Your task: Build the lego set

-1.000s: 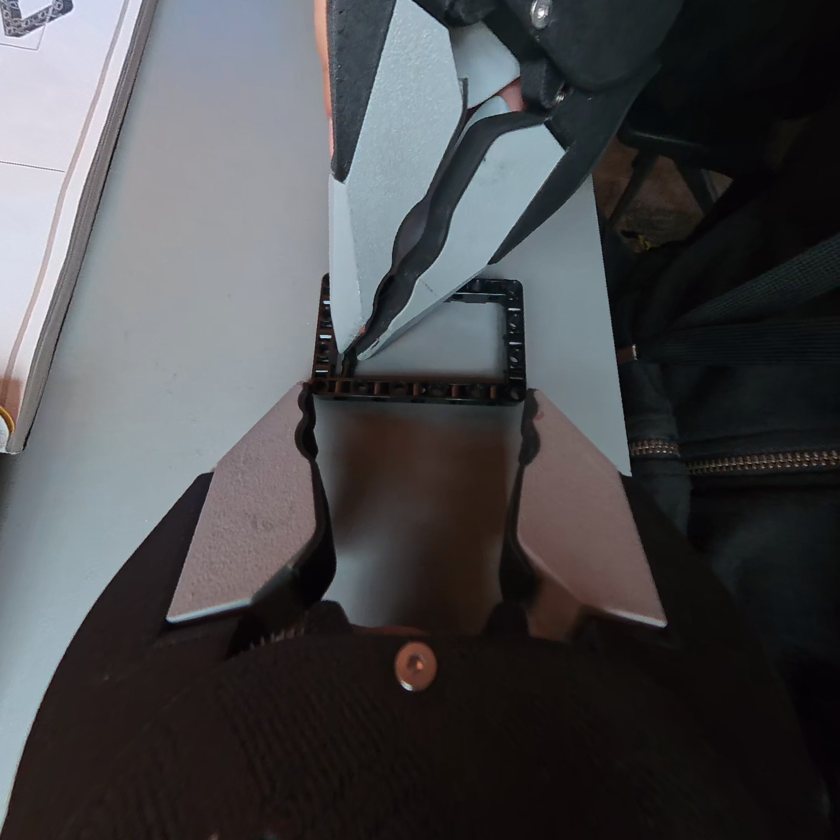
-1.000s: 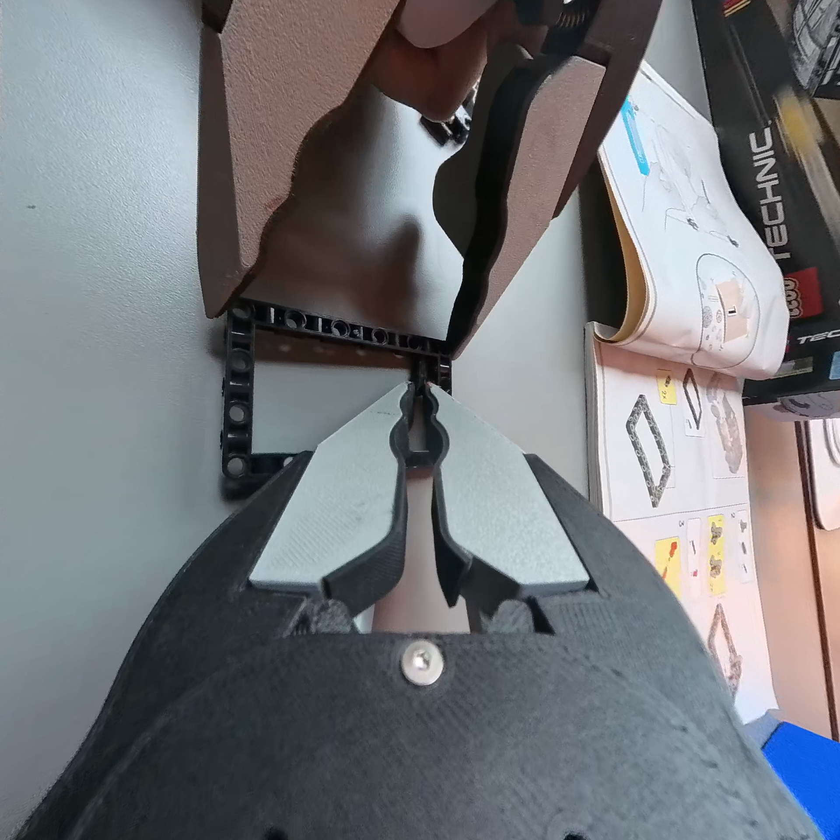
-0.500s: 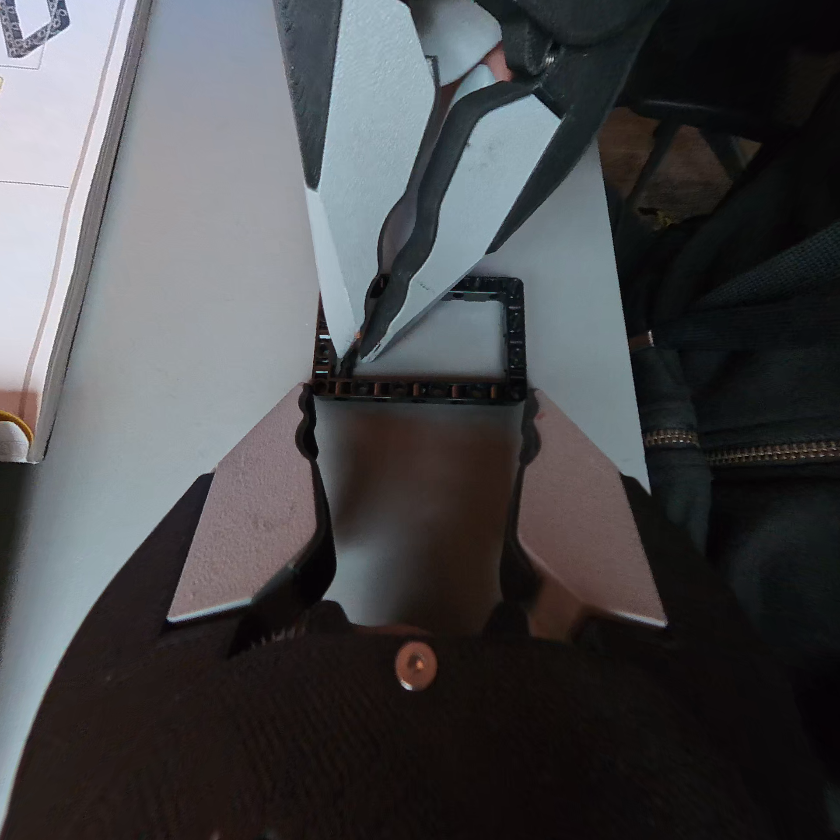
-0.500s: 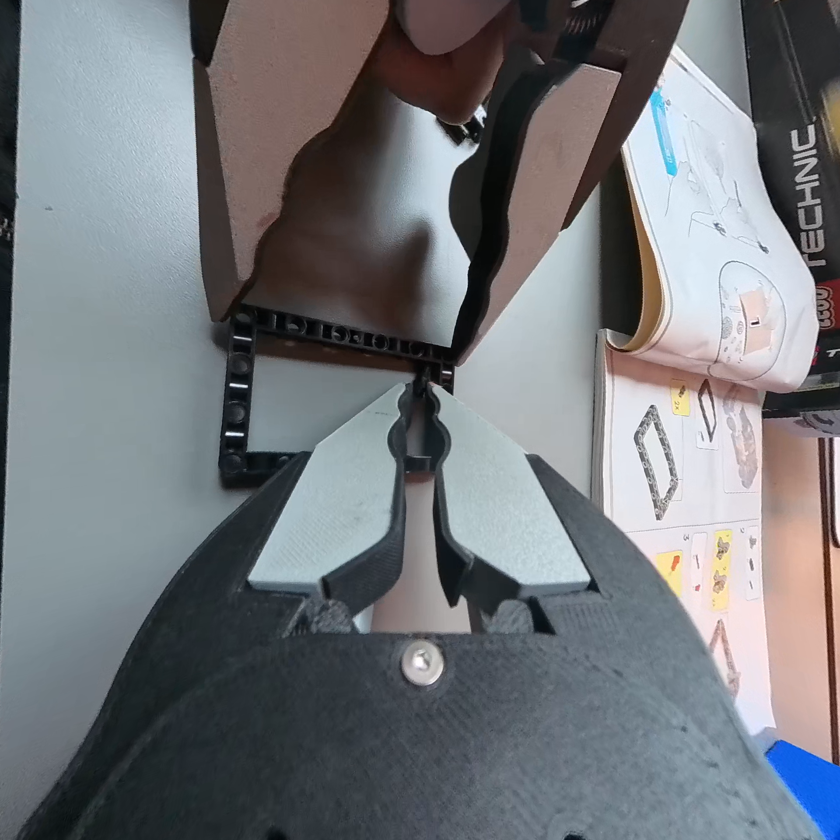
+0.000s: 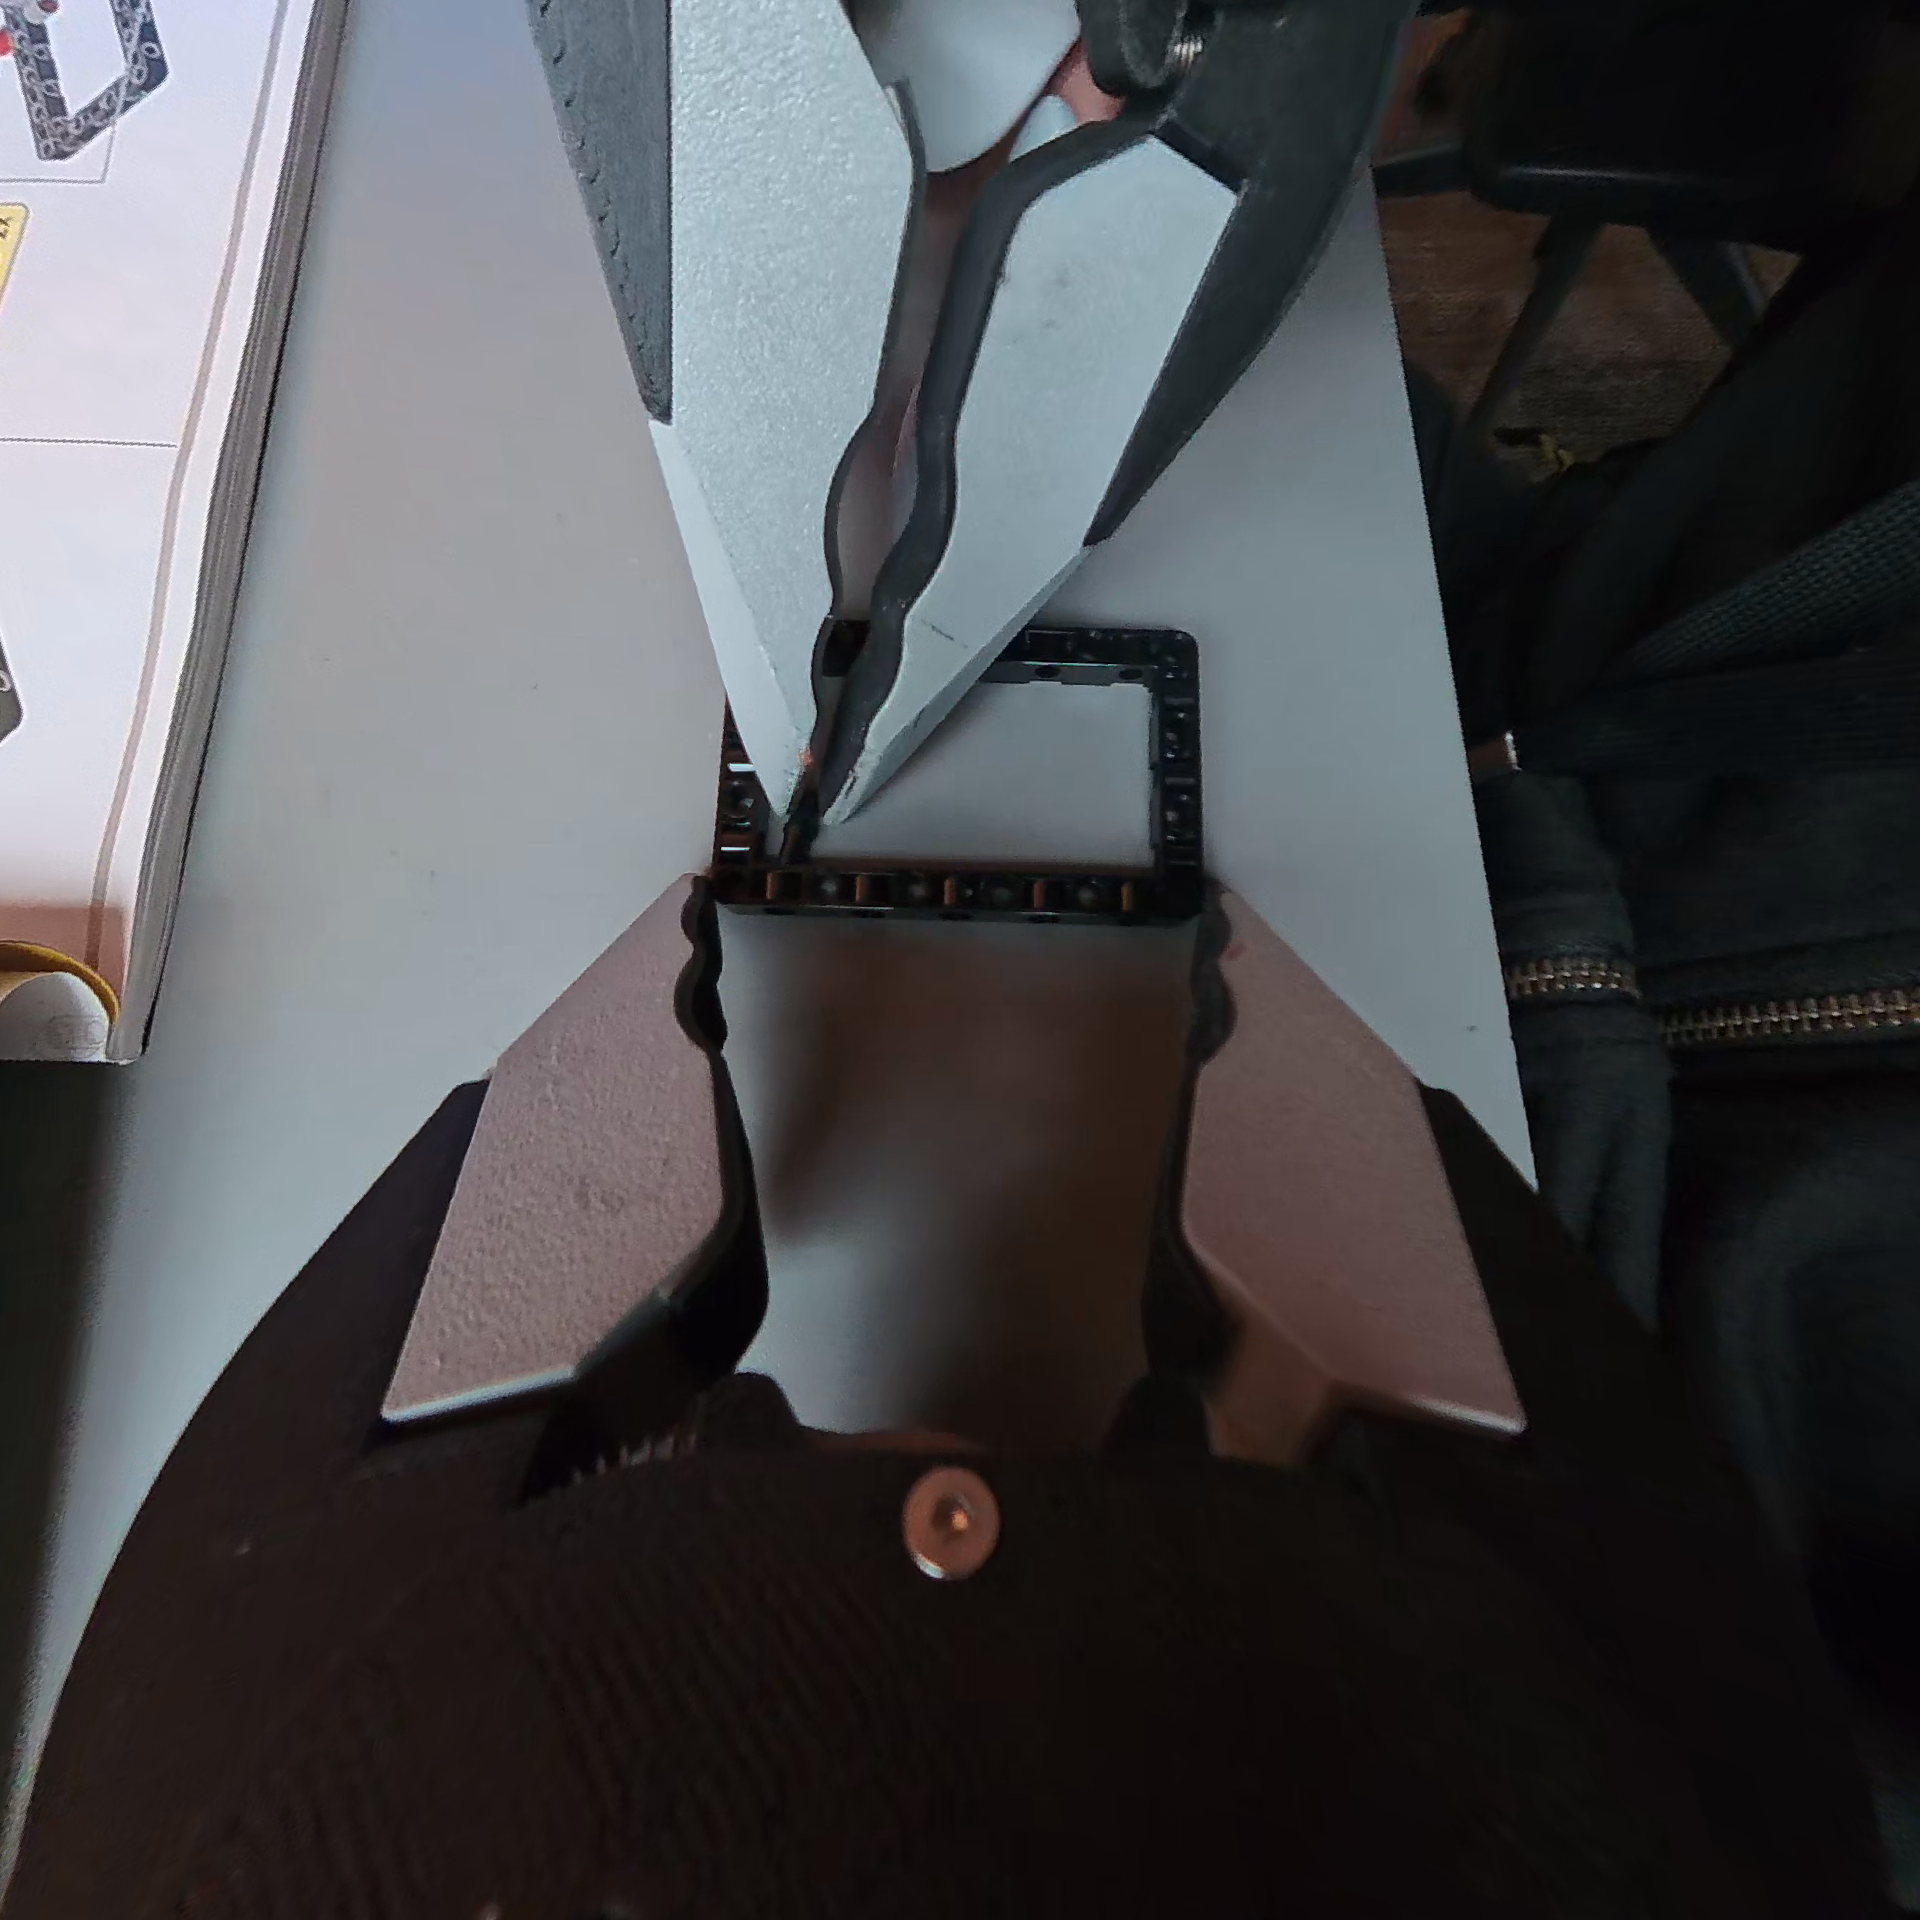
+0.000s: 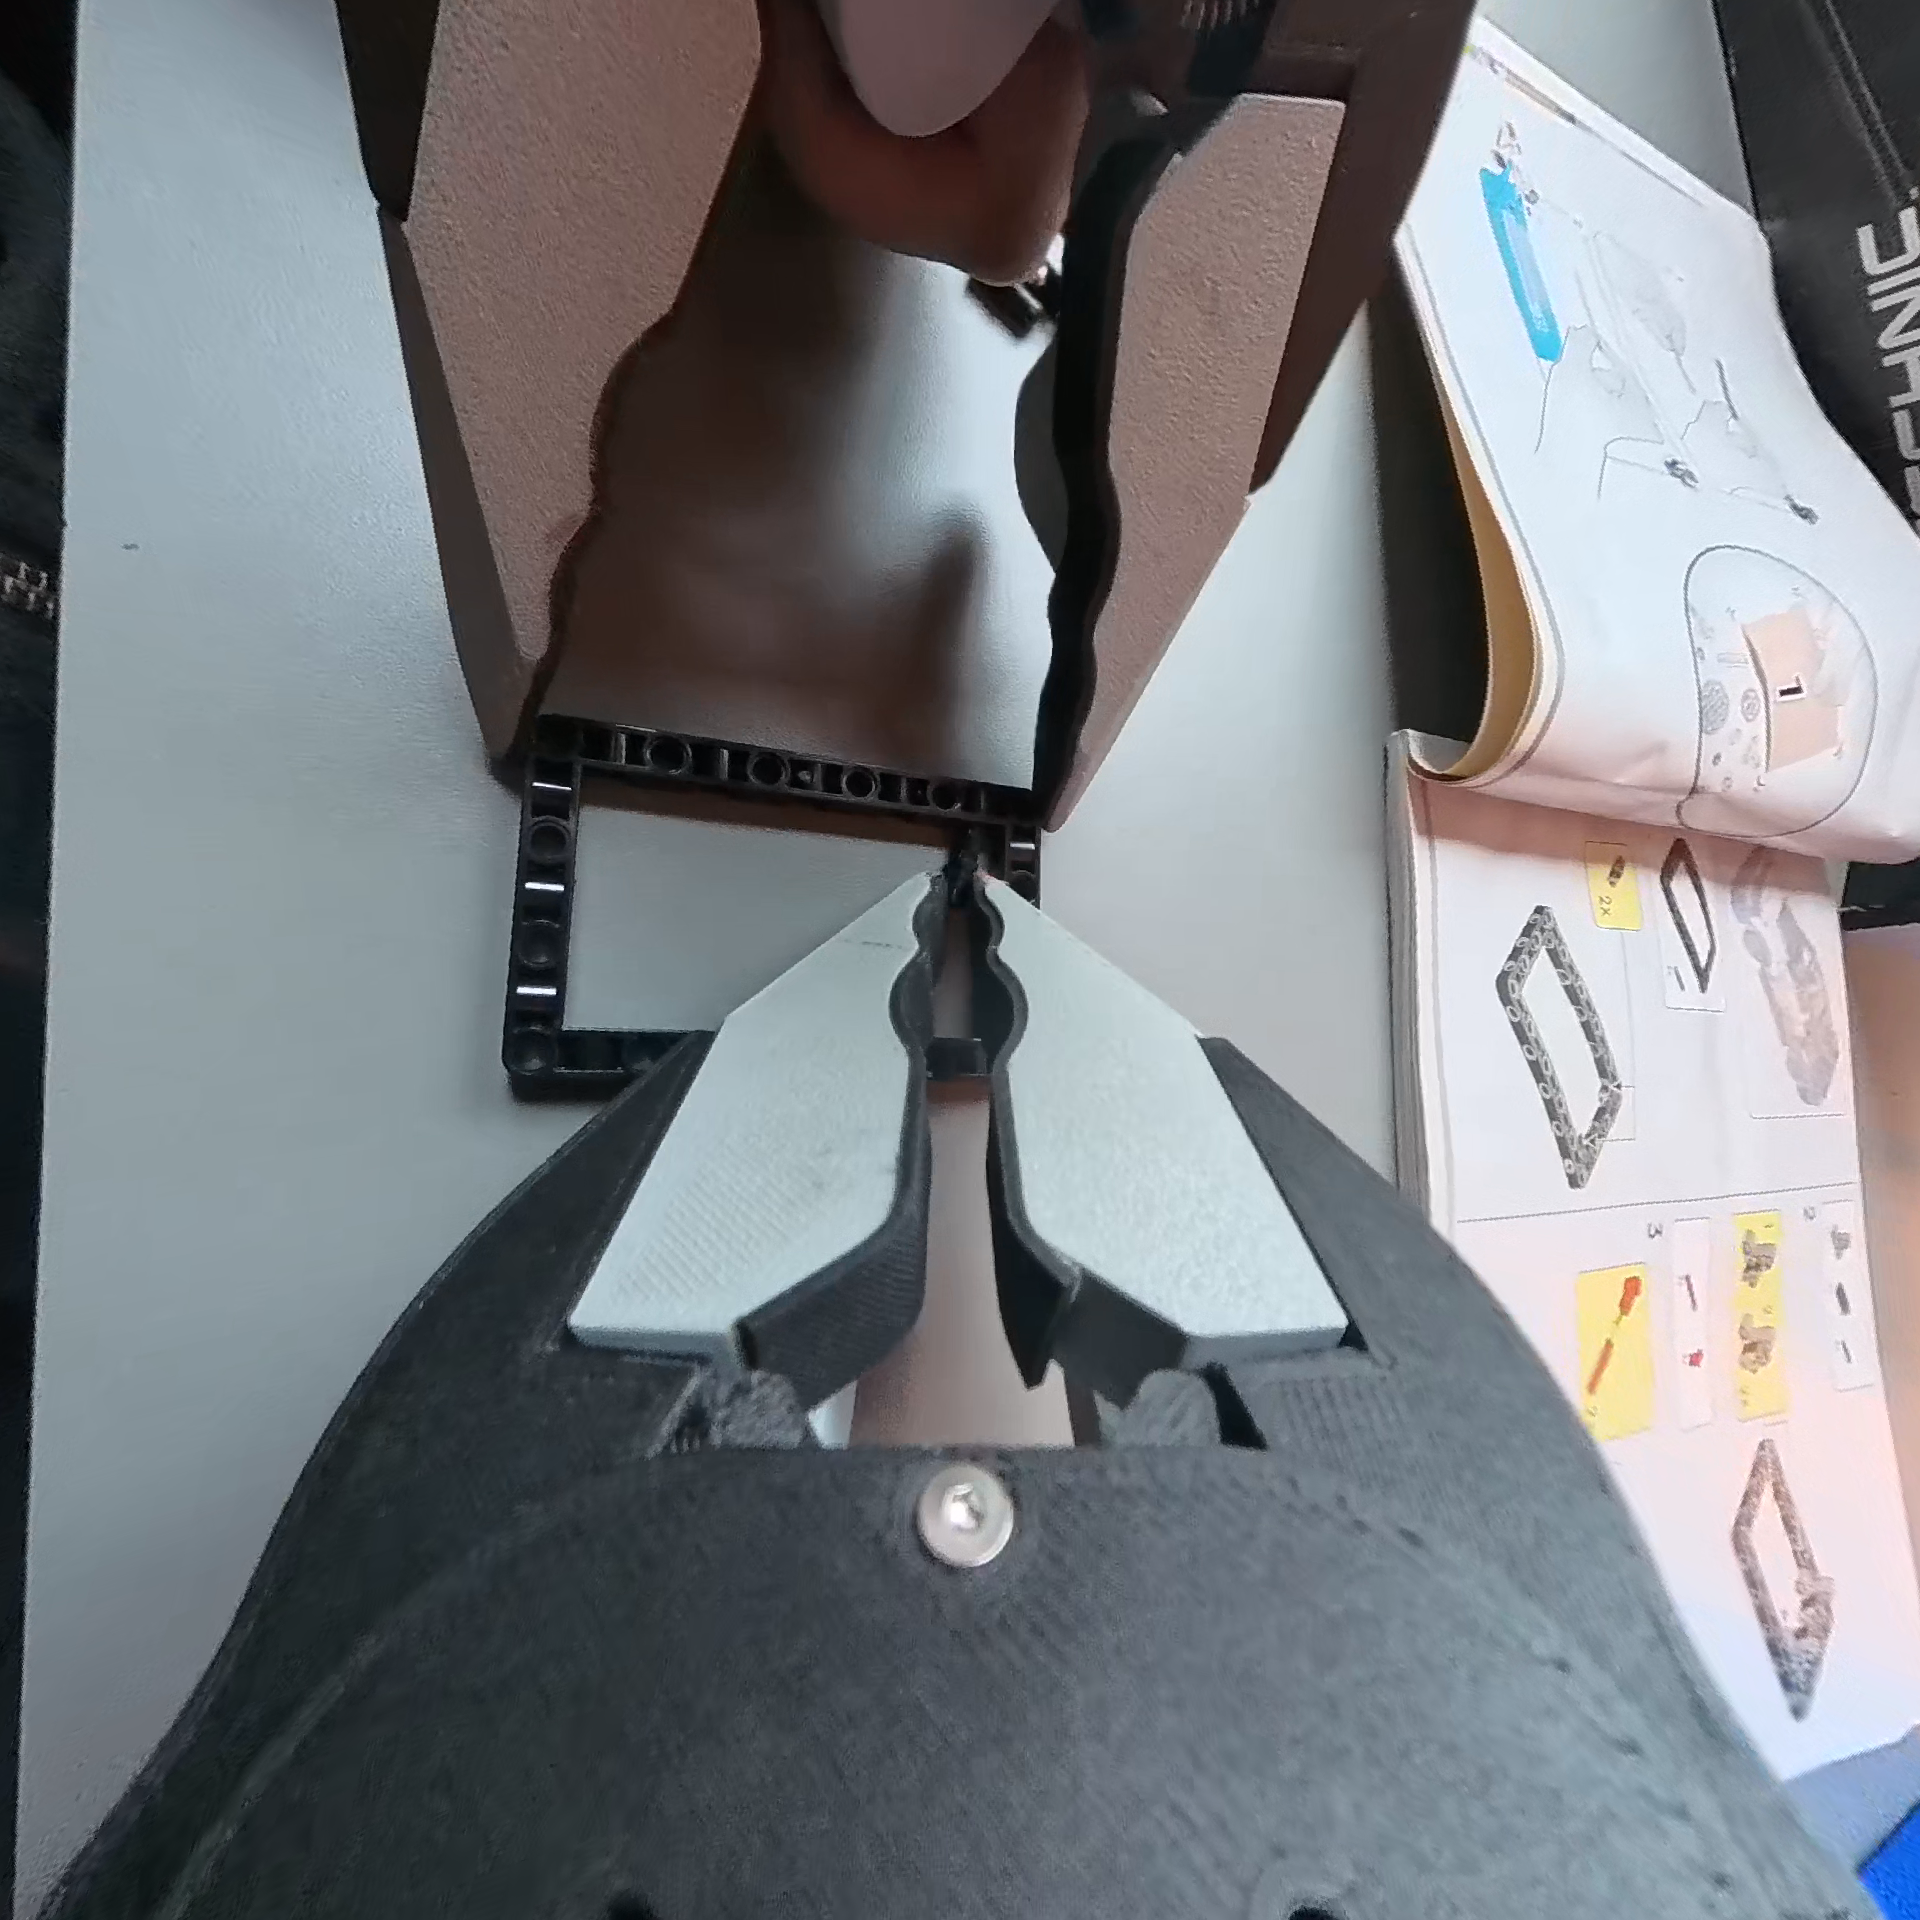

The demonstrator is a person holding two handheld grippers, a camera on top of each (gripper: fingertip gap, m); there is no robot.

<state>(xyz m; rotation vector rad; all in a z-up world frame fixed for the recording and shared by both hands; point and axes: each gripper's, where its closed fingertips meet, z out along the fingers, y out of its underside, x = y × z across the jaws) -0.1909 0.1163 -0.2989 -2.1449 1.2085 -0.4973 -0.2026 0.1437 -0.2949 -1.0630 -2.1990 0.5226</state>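
A black rectangular Lego frame (image 5: 1174, 748) lies flat on the grey table (image 5: 468, 727). My left gripper (image 5: 954, 909), with brown fingers, is closed across the frame's near side and grips both its ends. My right gripper (image 6: 961, 878), with grey fingers, is shut on a small black pin (image 6: 964, 857) and holds it at the frame's corner hole. In the left wrist view the right gripper (image 5: 821, 810) comes down from above onto the frame's near left corner. In the right wrist view the left gripper (image 6: 784, 779) clamps the far side of the frame (image 6: 545, 914).
An open instruction booklet (image 6: 1662, 1039) lies just right of the frame; it also shows in the left wrist view (image 5: 104, 416). A black set box (image 6: 1849, 208) stands behind it. A small black part (image 6: 1013, 301) lies behind the left gripper. A person's dark zipped jacket (image 5: 1766, 1008) is at the table edge. The grippers are tip to tip, or close to it.
The right gripper has tipped more upright while its tips stay at the frame's corner with the pin. The left gripper's hold on the frame is unchanged.
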